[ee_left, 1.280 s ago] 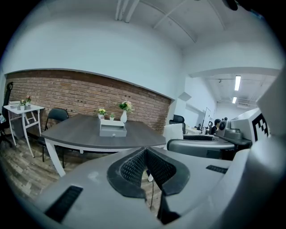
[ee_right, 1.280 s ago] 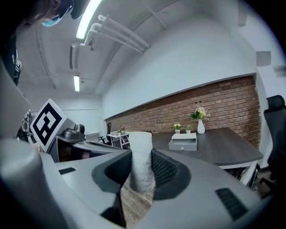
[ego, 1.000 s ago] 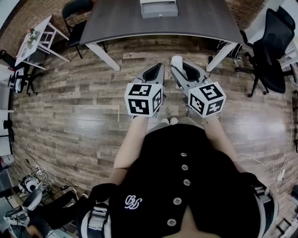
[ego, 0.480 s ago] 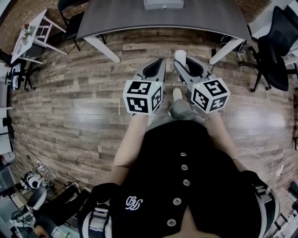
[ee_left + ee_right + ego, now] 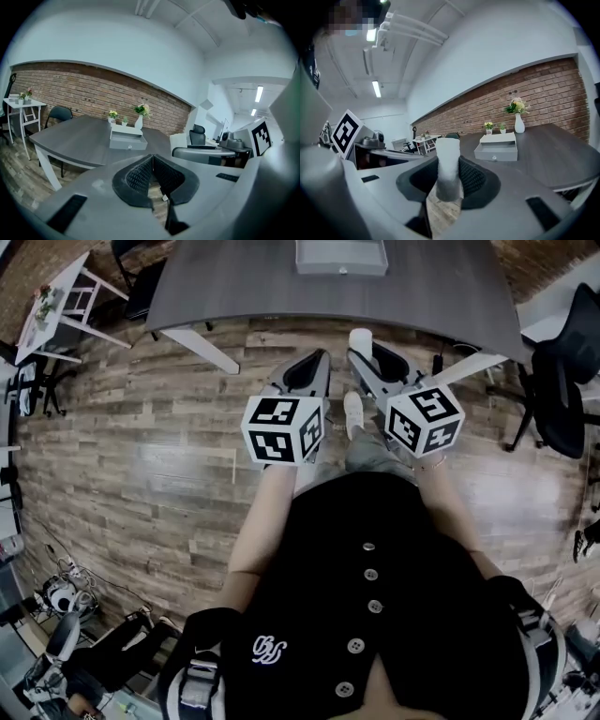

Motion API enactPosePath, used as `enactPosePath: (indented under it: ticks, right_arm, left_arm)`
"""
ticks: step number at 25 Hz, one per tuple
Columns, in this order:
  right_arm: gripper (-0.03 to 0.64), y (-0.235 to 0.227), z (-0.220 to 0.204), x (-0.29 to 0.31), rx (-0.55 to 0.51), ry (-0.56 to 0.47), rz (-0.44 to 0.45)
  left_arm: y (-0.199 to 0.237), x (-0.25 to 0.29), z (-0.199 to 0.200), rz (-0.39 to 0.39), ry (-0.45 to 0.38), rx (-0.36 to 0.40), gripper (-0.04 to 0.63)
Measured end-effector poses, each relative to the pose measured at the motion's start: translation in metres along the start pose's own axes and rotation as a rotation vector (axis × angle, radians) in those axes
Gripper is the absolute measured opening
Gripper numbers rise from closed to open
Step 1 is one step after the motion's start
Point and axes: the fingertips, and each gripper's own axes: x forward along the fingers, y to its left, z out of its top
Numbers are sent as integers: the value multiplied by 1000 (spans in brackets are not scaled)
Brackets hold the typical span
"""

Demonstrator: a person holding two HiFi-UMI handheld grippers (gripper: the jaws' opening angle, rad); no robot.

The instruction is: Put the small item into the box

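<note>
While we stand short of the table (image 5: 234, 287), with wood floor (image 5: 141, 437) between us and its near edge, both grippers are held out in front, side by side and pointing toward it. The right gripper (image 5: 447, 183) has its jaws clamped on the small item (image 5: 446, 161) — a white, roughly cylindrical piece that stands upright between the ribbed pads, its upper part rising above them. Gripped low like this, its top is free, which we judge should let it go into the box end first. The left gripper (image 5: 152, 174) carries nothing. Its pads are pressed together with only a thin seam between them, likely because this job needs one gripper and the other is simply held alongside, out of the way. The box (image 5: 497, 149) — grey, open-topped, with a small knob on its front — sits on the table well apart from the item, just in front of a white vase (image 5: 519, 123) with flowers. Its opening faces up, so nothing needs lifting first. We judge the carry to be the step in hand, and the drop is not yet done.
</note>
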Motion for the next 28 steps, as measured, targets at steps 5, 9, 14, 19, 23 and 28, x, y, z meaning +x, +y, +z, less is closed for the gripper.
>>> enactPosePath:
  ticks: [5, 9, 14, 19, 23, 28]
  right_arm:
    - [133, -75, 38, 58, -39, 20, 52]
    - [133, -134, 80, 100, -70, 3, 80]
    - [133, -186, 104, 138, -56, 7, 106]
    - [133, -210, 103, 161, -40, 40, 129]
    - [133, -218, 103, 172, -33, 50, 130]
    - [133, -229, 99, 188, -47, 80, 117]
  left_arm:
    - [35, 85, 47, 32, -9, -10, 14]
    - [54, 151, 93, 67, -28, 35, 14]
    - [72, 205, 120, 89, -19, 14, 14]
    - [81, 234, 119, 101, 17, -22, 14]
    - [91, 246, 122, 105, 31, -22, 14]
    - [109, 265, 125, 96, 45, -19, 14]
